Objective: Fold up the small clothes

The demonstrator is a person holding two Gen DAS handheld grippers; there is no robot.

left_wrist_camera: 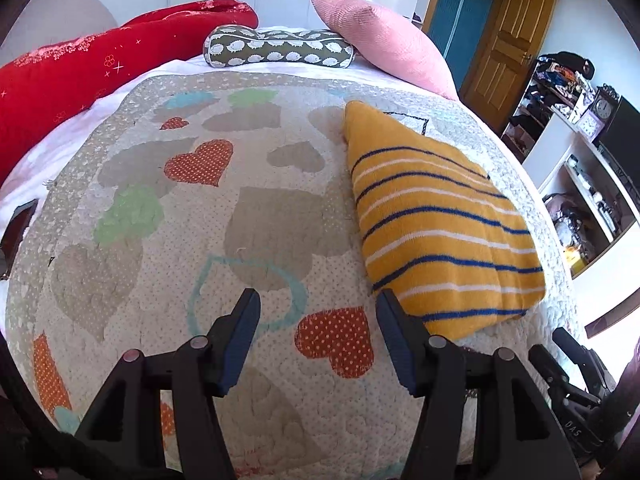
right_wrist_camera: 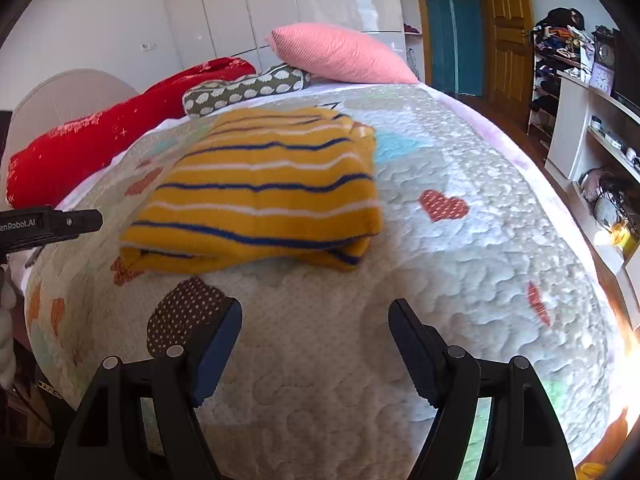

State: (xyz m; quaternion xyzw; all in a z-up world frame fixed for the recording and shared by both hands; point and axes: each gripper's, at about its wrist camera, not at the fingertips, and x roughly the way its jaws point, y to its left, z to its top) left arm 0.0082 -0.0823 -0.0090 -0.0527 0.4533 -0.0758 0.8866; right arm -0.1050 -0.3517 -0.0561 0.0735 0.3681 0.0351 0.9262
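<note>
- Folded yellow striped garment [right_wrist_camera: 260, 188] lies flat on heart quilt [right_wrist_camera: 460, 264], mid-bed.
- Right gripper [right_wrist_camera: 315, 322]: fingers spread wide, nothing btwn; garment just ahead, slightly left, not touching.
- Left gripper [left_wrist_camera: 318, 312]: fingers apart, empty; garment [left_wrist_camera: 436, 220] ahead-right, its near corner by right finger.

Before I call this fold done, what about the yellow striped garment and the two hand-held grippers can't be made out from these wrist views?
- Yellow striped garment, right wrist view: inner layers are covered by its top layer; the far edge is blurred.
- Same garment, left wrist view: the near corner sits behind a finger of the left hand-held gripper.
- Right hand-held gripper: open and empty, its body is cut off by the bottom edge.
</note>
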